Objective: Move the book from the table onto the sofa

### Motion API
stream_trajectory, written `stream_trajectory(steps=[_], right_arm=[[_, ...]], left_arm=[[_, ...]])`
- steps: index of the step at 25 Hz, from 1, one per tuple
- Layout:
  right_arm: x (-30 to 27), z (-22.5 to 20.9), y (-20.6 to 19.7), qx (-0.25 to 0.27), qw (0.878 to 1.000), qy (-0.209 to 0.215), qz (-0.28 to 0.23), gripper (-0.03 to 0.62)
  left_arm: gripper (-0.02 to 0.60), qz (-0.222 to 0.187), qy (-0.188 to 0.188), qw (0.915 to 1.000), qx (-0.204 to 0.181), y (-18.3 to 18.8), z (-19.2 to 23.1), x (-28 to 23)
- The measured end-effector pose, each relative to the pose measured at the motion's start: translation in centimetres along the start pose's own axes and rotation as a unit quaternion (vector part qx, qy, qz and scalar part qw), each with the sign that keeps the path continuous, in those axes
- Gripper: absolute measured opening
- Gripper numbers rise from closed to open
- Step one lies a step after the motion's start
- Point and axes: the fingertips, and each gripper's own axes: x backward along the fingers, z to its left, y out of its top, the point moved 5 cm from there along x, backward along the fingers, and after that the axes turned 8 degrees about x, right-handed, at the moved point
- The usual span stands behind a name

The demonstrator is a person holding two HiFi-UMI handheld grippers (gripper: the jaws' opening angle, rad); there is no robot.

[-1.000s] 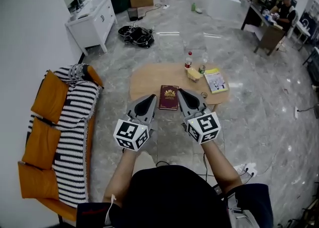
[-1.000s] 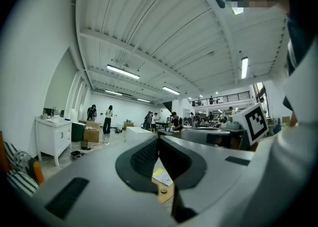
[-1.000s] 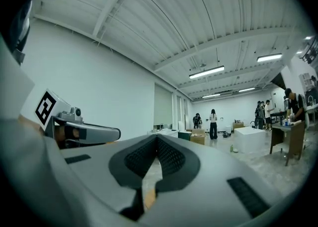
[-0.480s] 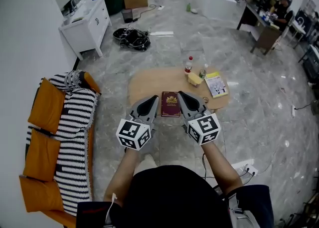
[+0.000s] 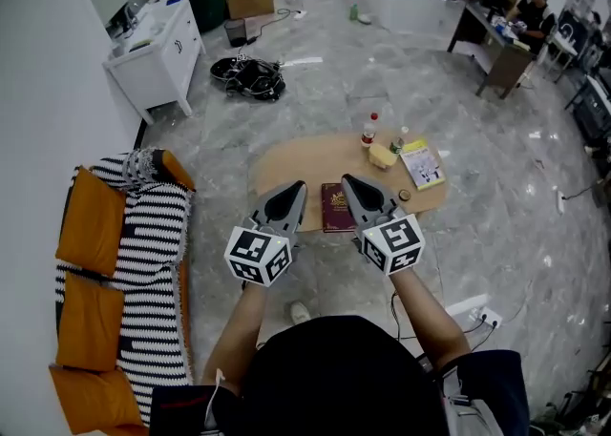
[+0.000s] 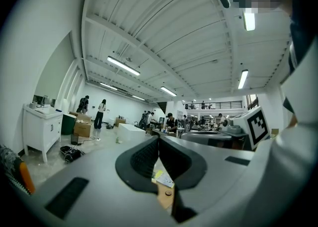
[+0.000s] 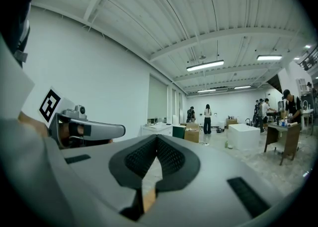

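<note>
A dark red book (image 5: 335, 208) with a gold emblem lies flat near the front edge of the oval wooden table (image 5: 286, 162). In the head view my left gripper (image 5: 297, 186) is just left of the book and my right gripper (image 5: 347, 179) just right of it, both pointing level. Neither touches the book. The left gripper's (image 6: 158, 139) jaws are pressed together with nothing held, and a strip of tabletop shows below them. In the same way, the right gripper (image 7: 157, 139) is shut and empty. The orange sofa (image 5: 91, 224) with a black-and-white striped blanket (image 5: 148, 262) stands at the left.
On the table's far right are two bottles (image 5: 368, 129), a yellow object (image 5: 384, 155) and a yellow booklet (image 5: 421, 164). A white cabinet (image 5: 153, 48), tangled cables (image 5: 246, 76) and boxes lie beyond. People sit at desks at the back right. A power strip (image 5: 482, 315) lies on the floor.
Both grippers have advanced together toward the table. The book now sits lower in the head view, further back between the two grippers. Jaws stayed shut.
</note>
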Motion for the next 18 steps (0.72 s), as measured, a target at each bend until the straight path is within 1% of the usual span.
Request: stream_trajectory(steps=[6, 10, 18], right_arm=[[-2.4, 1.8, -0.5, 0.013, 1.000, -0.011, 0.017, 0.009], [-3.4, 2.3, -1.1, 0.023, 0.999, -0.023, 0.028, 0.009], [-4.1, 1.0, -3.2, 0.001, 0.998, -0.043, 0.056, 0.009]], left_arm=[[0.017, -0.003, -0.014, 0.9998, 0.012, -0.1, 3.4, 0.9], [0.017, 0.007, -0.020, 0.9995, 0.023, -1.0, 5.3, 1.0], [0.017, 0.027, -0.022, 0.9982, 0.049, -2.9, 7.3, 0.7]])
